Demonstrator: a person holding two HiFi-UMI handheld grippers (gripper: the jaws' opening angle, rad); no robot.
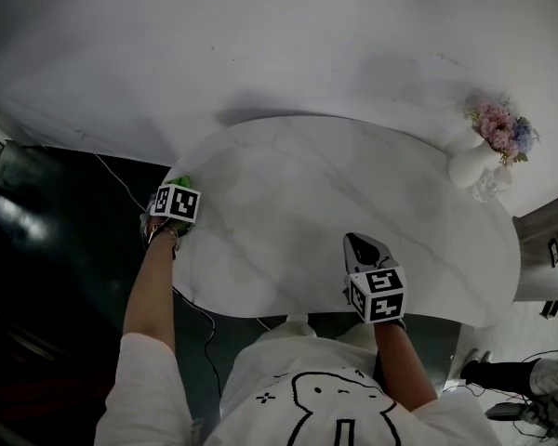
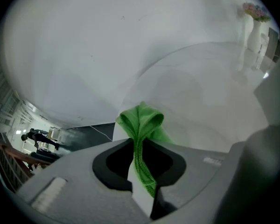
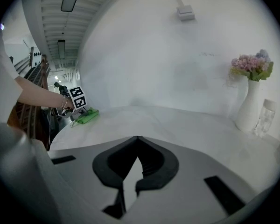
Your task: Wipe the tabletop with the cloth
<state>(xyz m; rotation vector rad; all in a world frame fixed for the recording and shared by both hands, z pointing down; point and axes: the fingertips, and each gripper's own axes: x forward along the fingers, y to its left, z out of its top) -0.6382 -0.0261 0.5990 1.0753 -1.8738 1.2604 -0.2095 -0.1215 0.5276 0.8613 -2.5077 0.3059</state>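
Round white tabletop (image 1: pixel 353 203), faintly marbled. Vase of flowers (image 1: pixel 472 163) stood at its far right. Right gripper (image 3: pixel 137 138) was over the near edge, jaws together, nothing between. Left gripper (image 2: pixel 138 141) was clamped on green cloth (image 2: pixel 142 120), which rested at the table's left edge.

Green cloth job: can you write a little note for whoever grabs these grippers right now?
Left gripper: jaws shut on the green cloth, at the left edge of the table.
Right gripper: jaws together, empty, over the table's near edge.
Done: the cloth is gripped. How much has been wiped cannot be told.
Left: probably sweep the cloth across the table, going carefully near the vase of flowers and the glass at the far right.
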